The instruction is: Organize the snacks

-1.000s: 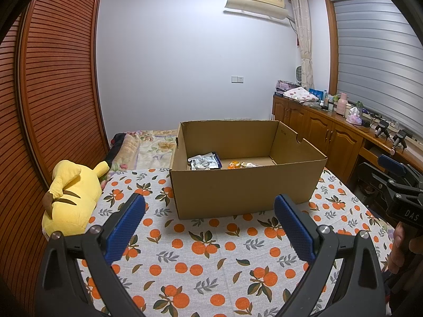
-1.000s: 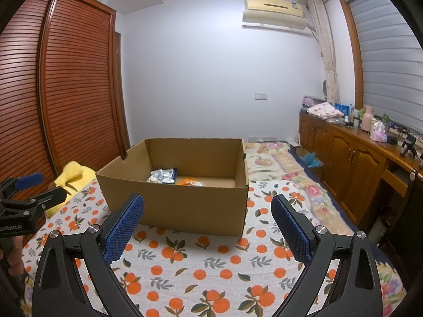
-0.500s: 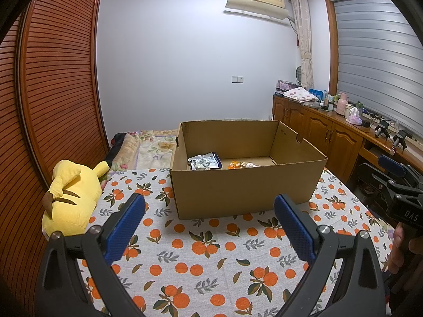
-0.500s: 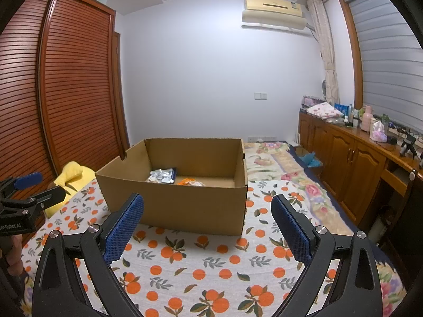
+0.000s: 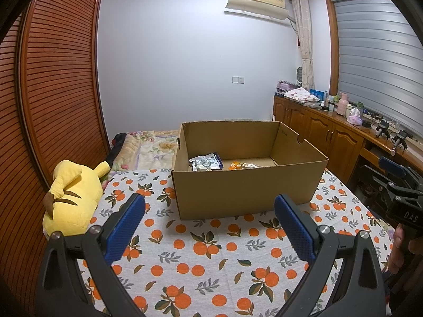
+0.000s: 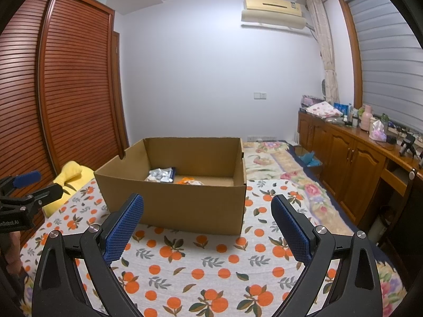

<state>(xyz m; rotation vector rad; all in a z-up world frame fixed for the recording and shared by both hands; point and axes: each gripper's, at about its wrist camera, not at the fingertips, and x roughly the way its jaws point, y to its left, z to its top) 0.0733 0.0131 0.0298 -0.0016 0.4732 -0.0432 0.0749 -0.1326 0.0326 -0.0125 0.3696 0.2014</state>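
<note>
A brown cardboard box (image 5: 246, 190) (image 6: 185, 206) stands open-topped on the orange-print bedspread (image 5: 206, 259) (image 6: 211, 264). Inside lie a silver-and-blue snack bag (image 5: 205, 161) (image 6: 161, 175) and an orange-and-white snack packet (image 5: 242, 165) (image 6: 189, 181). My left gripper (image 5: 208, 224) hovers open in front of the box, nothing between its blue pads. My right gripper (image 6: 207, 224) is also open and empty, facing the box from its right front corner. Each gripper shows at the edge of the other's view, the right gripper (image 5: 396, 185) and the left gripper (image 6: 23, 192).
A yellow plush toy (image 5: 72, 192) (image 6: 70, 174) lies at the bed's left edge beside the slatted wooden wardrobe (image 5: 53, 105). A wooden cabinet (image 6: 351, 163) with bottles and clutter runs along the right wall. A floral quilt (image 6: 277, 163) covers the bed beyond the box.
</note>
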